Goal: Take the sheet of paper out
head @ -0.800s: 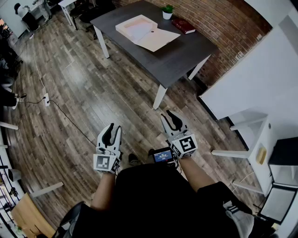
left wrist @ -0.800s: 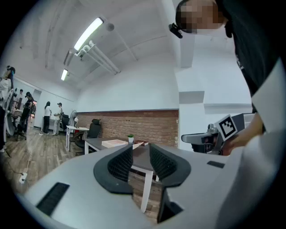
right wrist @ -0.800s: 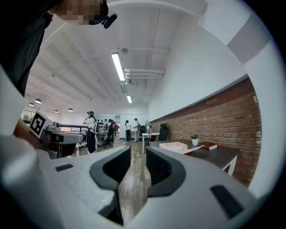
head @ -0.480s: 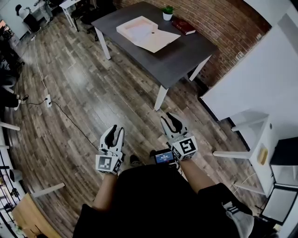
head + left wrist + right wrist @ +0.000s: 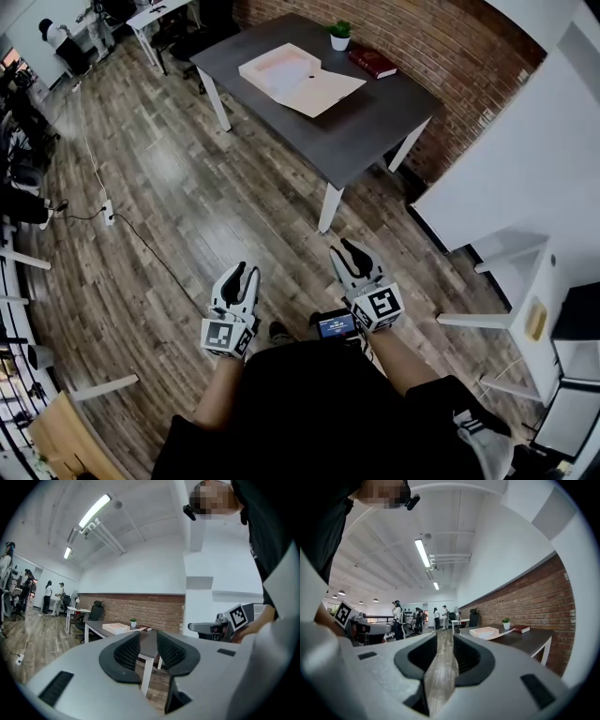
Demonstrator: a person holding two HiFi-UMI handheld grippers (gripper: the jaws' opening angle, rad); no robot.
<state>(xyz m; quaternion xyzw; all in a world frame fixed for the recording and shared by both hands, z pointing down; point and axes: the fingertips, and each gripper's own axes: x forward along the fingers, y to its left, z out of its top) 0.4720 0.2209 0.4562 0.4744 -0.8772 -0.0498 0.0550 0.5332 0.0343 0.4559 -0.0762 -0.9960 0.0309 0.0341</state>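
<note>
The person stands on the wood floor (image 5: 178,187), well apart from the dark grey table (image 5: 375,127), and holds both grippers low in front of the body.

The left gripper (image 5: 241,275) points forward with its jaws a narrow gap apart and nothing between them; through the gap its own view shows only the table's white leg and the floor. The right gripper (image 5: 351,251) is the same: a narrow gap between the jaws, empty, with bare floorboards showing through it. Neither gripper touches anything. A small lit screen (image 5: 336,325) sits between them, close to the person's waist.

On the far half of the table, toward the edge away from the brick wall (image 5: 459,47), lies a flat cream box (image 5: 275,64), open, with its lid (image 5: 323,89) folded out toward the table's middle. The sheet of paper cannot be told apart from the box at this distance — the pale pinkish surface inside the tray is all that shows there.

A small plant in a white pot (image 5: 339,36) stands at the table's far corner by the wall, and a red book (image 5: 372,63) lies near it along the wall-side edge.

A power strip (image 5: 110,213) with its cable lies on the floor off to the left.
</note>
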